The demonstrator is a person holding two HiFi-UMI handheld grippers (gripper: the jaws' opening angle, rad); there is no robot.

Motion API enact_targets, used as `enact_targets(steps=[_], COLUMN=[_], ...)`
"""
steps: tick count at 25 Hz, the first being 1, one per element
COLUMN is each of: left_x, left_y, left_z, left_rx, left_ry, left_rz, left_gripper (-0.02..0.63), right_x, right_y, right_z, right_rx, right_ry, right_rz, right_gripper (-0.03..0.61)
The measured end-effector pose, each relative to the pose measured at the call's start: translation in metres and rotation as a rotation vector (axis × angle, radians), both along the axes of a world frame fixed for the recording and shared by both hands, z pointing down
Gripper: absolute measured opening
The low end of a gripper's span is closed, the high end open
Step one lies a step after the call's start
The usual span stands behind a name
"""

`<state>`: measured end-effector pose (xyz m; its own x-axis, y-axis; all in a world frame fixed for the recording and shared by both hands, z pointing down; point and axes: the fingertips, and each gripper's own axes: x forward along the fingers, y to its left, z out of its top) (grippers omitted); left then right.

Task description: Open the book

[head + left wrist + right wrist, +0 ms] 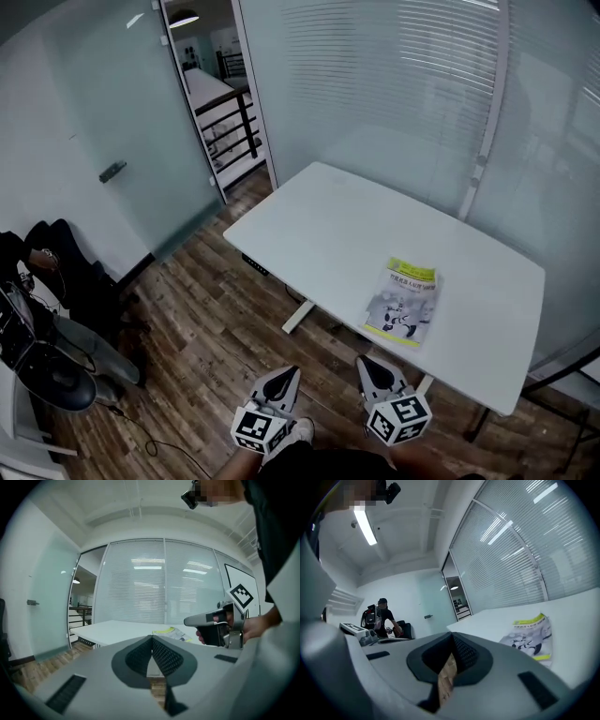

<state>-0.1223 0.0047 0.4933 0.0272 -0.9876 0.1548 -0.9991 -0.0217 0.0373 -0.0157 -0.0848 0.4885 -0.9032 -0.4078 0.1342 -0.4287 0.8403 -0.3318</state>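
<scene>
The book [403,302] lies closed, cover up, on the white table [319,234], close to the table's near edge. It is ahead of the fingertips of the right gripper [367,362] and a little to their right. It is further to the right of the fingertips of the left gripper [289,373]. Neither gripper touches it. Both are short of the table edge, side by side over the wooden floor [206,328].

In the left gripper view, the left gripper's [152,638] two fingers are pressed together at their tips with nothing between them. Beyond the tips and a little to the right, the book [171,632] shows as a thin strip on the table [117,630]. At the right of that view a hand [255,629] holds the right gripper [187,621], which points towards the left of that picture.

In the right gripper view, the right gripper's [453,635] fingers are also pressed together and pinch nothing; only floor shows through the gap below the tips. The book [529,637] is to the right of those tips and beyond them, flat on the table [506,616]. Far off to the left of the tips, a person [384,618] is by the wall. A glass wall with blinds [506,569] rises behind the table.
</scene>
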Motion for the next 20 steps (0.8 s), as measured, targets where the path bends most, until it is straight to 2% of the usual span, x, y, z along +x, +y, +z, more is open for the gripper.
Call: enact_targets(steps=[7,14,20], left_x=[-0.025,-0.039,-0.057], left_y=[-0.038,-0.061,-0.073], left_z=[-0.004,0.004,0.007], left_rx=[0.010,-0.005,0.009], left_ry=[-0.003,0.033,0.030], left_rz=[0.126,0.246,0.306], left_gripper=[0.014,0.014,0.014], right_x=[-0.014,-0.017,-0.018], right_y=[-0.023,-0.043,-0.064], right_z=[-0.001,0.015,0.016], right_rx=[0.012,-0.007,-0.058], right_ry=[0.027,0.074,0.046], right_rz=[0.116,0.240,0.340], right_gripper=[0.005,0.005,0.005])
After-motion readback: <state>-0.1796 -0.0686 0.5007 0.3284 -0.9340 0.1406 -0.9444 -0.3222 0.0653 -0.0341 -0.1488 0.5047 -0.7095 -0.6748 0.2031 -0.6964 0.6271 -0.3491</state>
